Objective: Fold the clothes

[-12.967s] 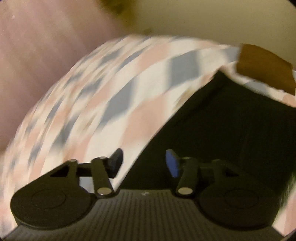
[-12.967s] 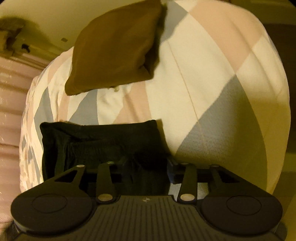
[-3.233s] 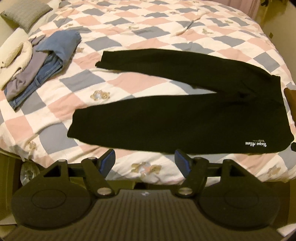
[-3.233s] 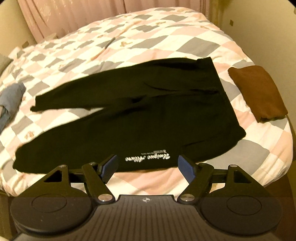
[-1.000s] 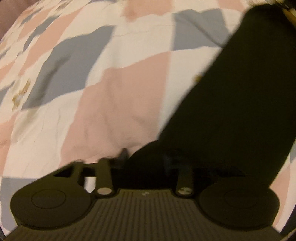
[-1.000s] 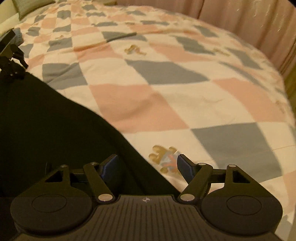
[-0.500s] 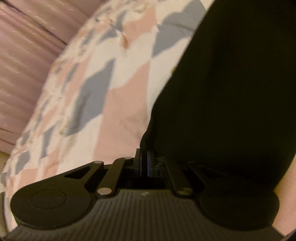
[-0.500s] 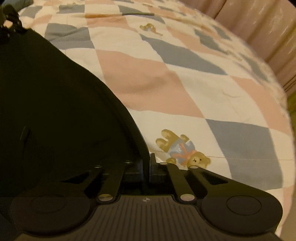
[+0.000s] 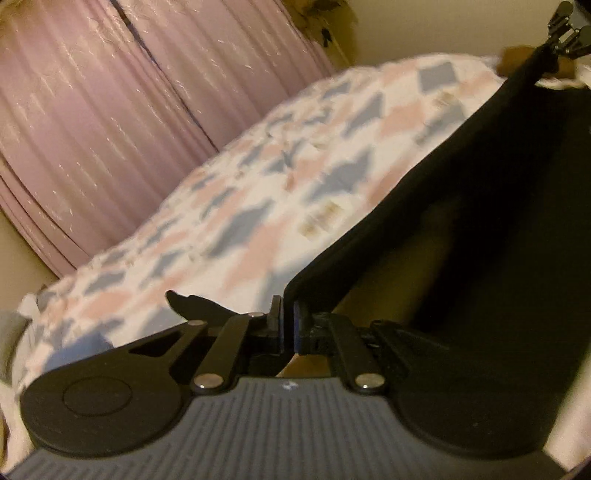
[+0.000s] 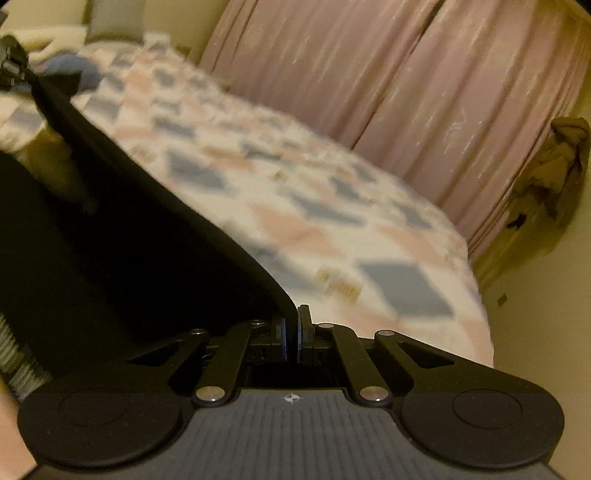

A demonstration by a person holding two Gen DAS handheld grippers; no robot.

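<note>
Left wrist view, L to R: pink curtain [image 9: 103,110] at far left, hanging behind bed [image 9: 258,206] w/ quilt in pink, grey-blue and white checks, blurred. Blue clothes [image 9: 79,347] at lower left on the quilt, indistinct. Left gripper [image 9: 287,328] at centre bottom, jaws clenched on an edge of the black trousers [image 9: 498,229]. Trousers lifted clear of bed, top edge pulled taut and rising diagonally to upper right. Right gripper [image 9: 554,27] at top right corner, pinching the far end of that edge; brown item [image 9: 515,59] just beside it, too blurred to identify.

Right wrist view, L to R: left gripper [image 10: 13,70] at top left edge, holding far end of trousers [image 10: 122,236]; blue clothes [image 10: 72,70] just beyond it on bed [image 10: 332,221]. Trousers fill the left half, hanging as a dark sheet, taut edge descending to centre. Right gripper [image 10: 291,334] at centre bottom, jaws clamped on the near end of the edge. Curtain [image 10: 406,92] across upper right; olive garment [image 10: 565,162] hanging at far right, by the wall.
</note>
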